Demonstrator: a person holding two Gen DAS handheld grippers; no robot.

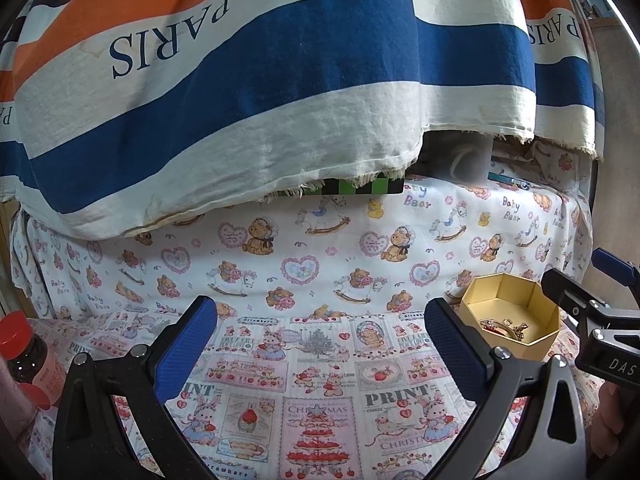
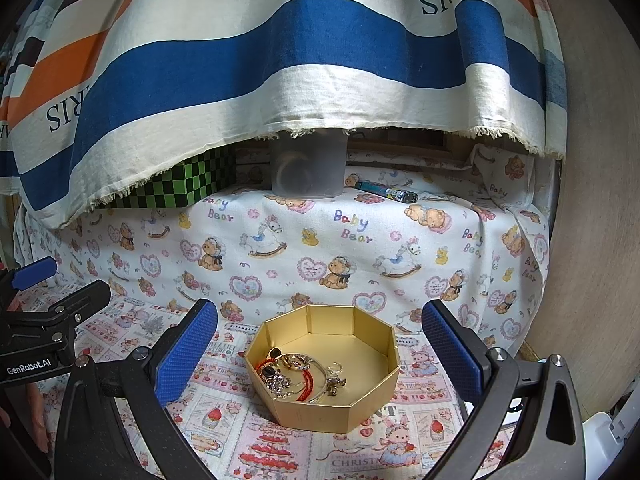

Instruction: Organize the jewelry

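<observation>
Clearly nearer the right claw [image 2: 320, 354], gaping and empty: gold octagonal box [image 2: 340, 404] with jewelry [image 2: 300, 374] dead ahead between its fingers; left claw [image 1: 320, 346], also gaping, has it off right.

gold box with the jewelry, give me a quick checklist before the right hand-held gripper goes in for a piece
1. Gold box open, no lid on it: ok.
2. Jewelry inside the box and in view: ok.
3. Pieces lying apart for a clean single pick: not ok, the red cord, chains and ring overlap in a tangle.
4. Right hand-held gripper open and empty: ok.
5. Left hand-held gripper open, empty, off to the side of the box: ok.
6. Place to sort pieces into: cannot tell, only a frosted container half hidden under the striped cloth shows.
</observation>
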